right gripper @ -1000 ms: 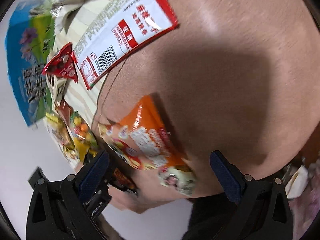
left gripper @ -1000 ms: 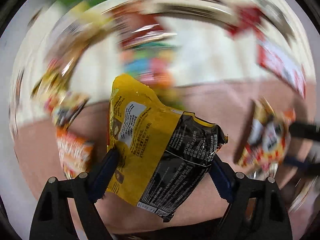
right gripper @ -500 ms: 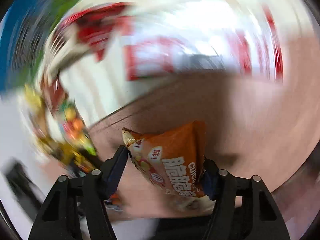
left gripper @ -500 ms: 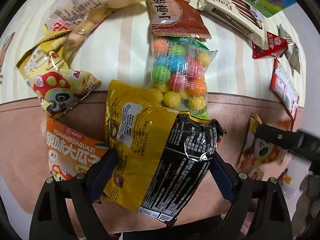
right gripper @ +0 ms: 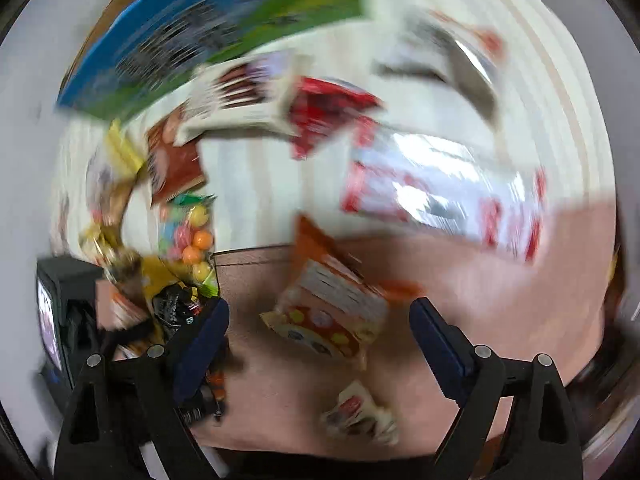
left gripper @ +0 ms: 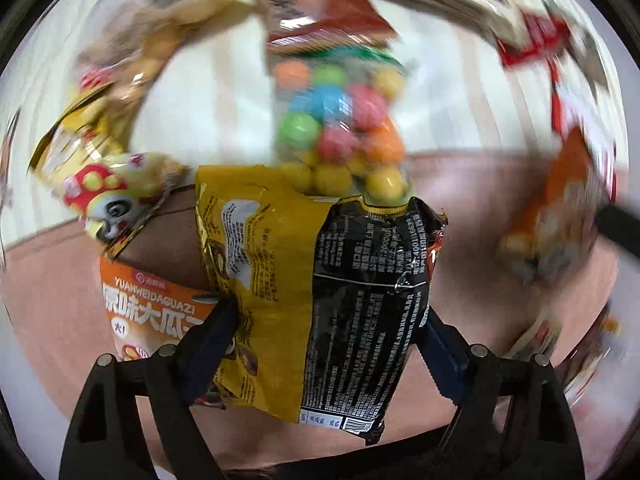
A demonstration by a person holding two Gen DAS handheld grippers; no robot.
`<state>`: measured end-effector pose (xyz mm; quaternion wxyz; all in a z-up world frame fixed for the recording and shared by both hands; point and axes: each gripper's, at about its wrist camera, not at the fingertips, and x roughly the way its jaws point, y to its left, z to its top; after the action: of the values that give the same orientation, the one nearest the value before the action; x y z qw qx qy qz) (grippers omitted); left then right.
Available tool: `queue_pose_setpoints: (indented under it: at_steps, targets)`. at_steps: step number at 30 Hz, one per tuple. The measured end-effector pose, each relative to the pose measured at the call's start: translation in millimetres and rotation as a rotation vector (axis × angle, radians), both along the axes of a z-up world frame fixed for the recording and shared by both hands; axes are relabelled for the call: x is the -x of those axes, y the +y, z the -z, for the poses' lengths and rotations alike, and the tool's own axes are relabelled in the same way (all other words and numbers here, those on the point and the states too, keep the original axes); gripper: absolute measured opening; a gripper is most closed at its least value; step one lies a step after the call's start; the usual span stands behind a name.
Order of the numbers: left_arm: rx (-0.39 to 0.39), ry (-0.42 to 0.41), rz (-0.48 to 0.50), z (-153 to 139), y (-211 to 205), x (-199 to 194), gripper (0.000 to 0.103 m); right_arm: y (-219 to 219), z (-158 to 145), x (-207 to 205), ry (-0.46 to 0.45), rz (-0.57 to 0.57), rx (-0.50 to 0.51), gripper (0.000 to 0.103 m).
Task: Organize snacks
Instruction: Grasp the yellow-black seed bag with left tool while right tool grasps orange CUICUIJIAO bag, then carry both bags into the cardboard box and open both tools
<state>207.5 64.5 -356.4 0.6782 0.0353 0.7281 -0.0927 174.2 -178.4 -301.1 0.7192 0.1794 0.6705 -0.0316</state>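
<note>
A yellow-and-black snack bag (left gripper: 320, 300) is being squeezed by the closing left gripper (left gripper: 326, 344) above a pink mat (left gripper: 52, 300); the right gripper (right gripper: 318, 334) is being opened, nothing between its fingers, above an orange packet (right gripper: 332, 312) on that mat.

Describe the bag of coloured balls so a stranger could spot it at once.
Find the pale striped cloth where it meets the brown mat. The bag of coloured balls lies across that edge, just beyond the yellow-and-black packet. It alone is see-through, showing round sweets in many colours.
</note>
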Motion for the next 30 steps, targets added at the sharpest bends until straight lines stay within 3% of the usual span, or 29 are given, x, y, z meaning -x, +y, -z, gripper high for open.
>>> queue_pose_setpoints:
  at_steps: [4,7,8,9,10,15,18,20,23,24,27,30]
  targets:
    - [0.047,0.001,-0.166,3,34,-23,0.085,-37,15,21,0.008,0.108,-0.085,0.094]
    - [0.055,0.027,-0.200,10,49,-27,0.085,-36,38,17,0.056,0.160,-0.144,0.093]
    - [0.053,0.030,-0.198,13,52,-28,0.086,-37,44,15,0.068,0.155,-0.148,0.088]
    - [0.048,0.032,-0.191,16,58,-27,0.086,-33,53,8,0.094,0.130,-0.135,0.068]
    - [0.044,0.035,-0.180,19,53,-34,0.086,-28,60,6,0.110,0.104,-0.115,0.061]
    - [0.017,0.061,-0.111,24,38,-32,0.090,-5,55,-5,0.145,-0.166,-0.006,0.053]
    - [-0.006,0.081,-0.070,33,38,-27,0.091,8,50,-13,0.164,-0.302,0.061,0.053]
    - [-0.013,0.087,-0.055,34,34,-20,0.091,14,49,-21,0.157,-0.323,0.089,0.057]
    - [-0.011,0.090,-0.067,48,26,-12,0.091,5,37,-20,0.097,-0.254,0.086,0.083]
    - [-0.006,0.091,-0.074,57,20,-13,0.091,0,32,-15,0.073,-0.219,0.073,0.083]
    - [0.003,0.089,-0.107,37,25,12,0.091,-18,25,6,0.057,-0.117,0.034,0.083]
    - [0.013,0.070,-0.144,46,36,27,0.091,-29,31,23,0.049,-0.025,-0.022,0.084]
